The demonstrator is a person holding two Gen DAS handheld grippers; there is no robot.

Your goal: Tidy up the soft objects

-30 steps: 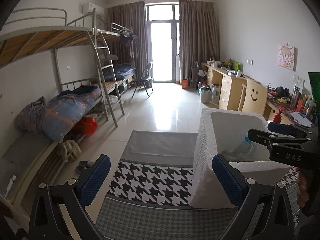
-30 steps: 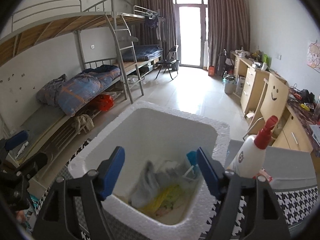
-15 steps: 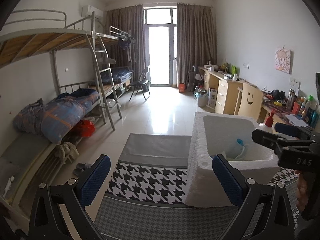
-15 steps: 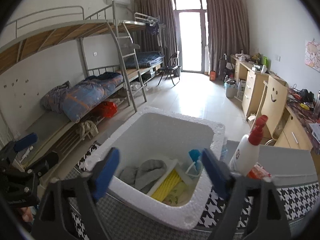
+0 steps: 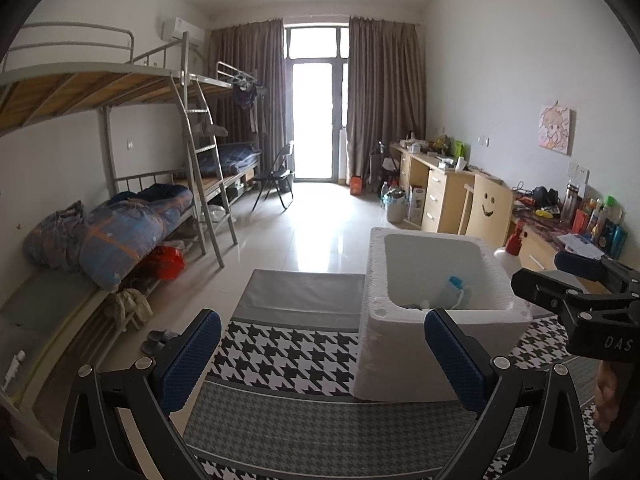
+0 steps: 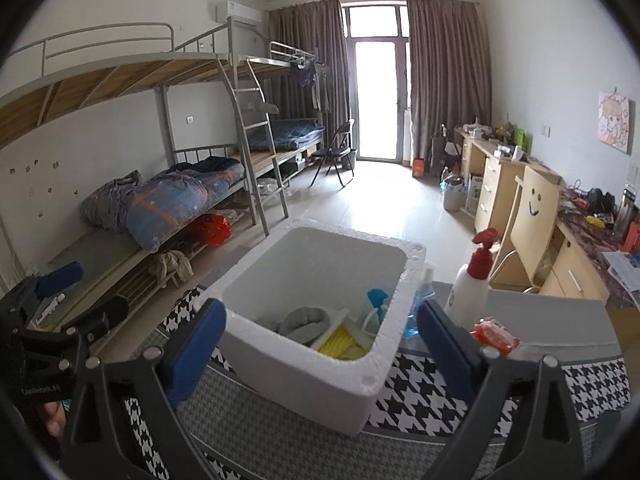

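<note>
Both of your tools are empty and spread wide. The right gripper has just been opening, and nothing sits between its blue pads; the left gripper stands apart too, with only the houndstooth cloth showing through the gap.

From the right wrist view, the white foam box lies dead ahead at twelve o'clock, resting on the patterned cloth. Inside it, a grey rolled cloth lies toward eleven o'clock of the box floor, a yellow soft item sits beside it with a white flat piece between them, and something light blue stands toward the one o'clock wall. Just outside the box at two o'clock stand a white spray bottle with a red trigger and a blue-liquid bottle; a red packet lies near them, close by your right-hand pad.

From the left wrist view the box is at two o'clock and your right tool is at three o'clock.

You look to be at the end of a drop-off, with the soft things lying in the box and both hands free. Whether any soft item remains outside I cannot tell. If the red packet is soft, your next move calls for swinging the right tool toward two o'clock and closing lightly, clear of the spray bottle so it stays upright.
</note>
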